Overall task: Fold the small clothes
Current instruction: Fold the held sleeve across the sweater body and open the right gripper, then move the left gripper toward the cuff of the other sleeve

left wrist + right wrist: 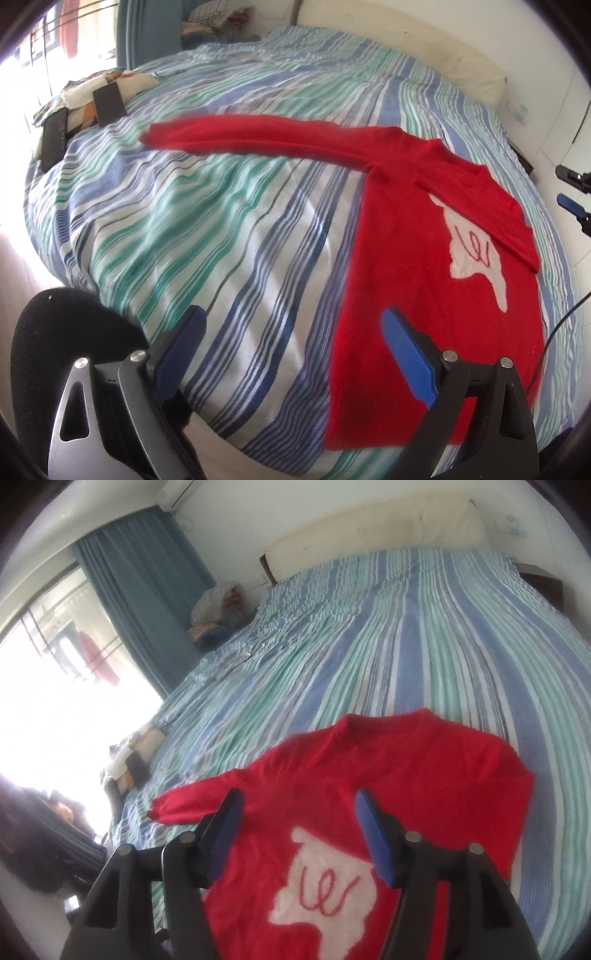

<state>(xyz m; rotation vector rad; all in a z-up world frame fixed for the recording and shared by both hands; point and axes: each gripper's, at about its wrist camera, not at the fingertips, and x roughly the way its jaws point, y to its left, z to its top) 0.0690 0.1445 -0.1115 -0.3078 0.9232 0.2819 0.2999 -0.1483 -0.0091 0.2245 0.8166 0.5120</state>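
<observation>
Left hand-held gripper (291, 354): released, jaws spread wide, nothing between them. I see it hovering over the near edge of the bed, one finger above bare sheet, the other above the hem side of the sweater.

Right hand-held gripper (297, 834): also released and holding nothing. It hangs above the sweater's chest, just over the white patch.

Sweater (424, 258): a small red knit lying flat on the bed, front up, neckline pointing toward the headboard. In the left view the sleeve on my right side looks folded in across the chest, touching the white patch (325, 886).

Long sleeve (258, 140): the other sleeve lies stretched straight out sideways across the sheet, its cuff well apart from the body.

Bed (184, 229): blue, green and white striped sheet, lightly wrinkled, carrying the sweater near my side.

Far things: two dark phones (109, 101) on a pile of cloth at the bed's far left corner; clear of the work.

Step in hand: I judge one sleeve done, the second not yet folded.

Next move: I'd take the left gripper out to the cuff, pinch it, and carry it across the chest, keeping the body from dragging.
</observation>
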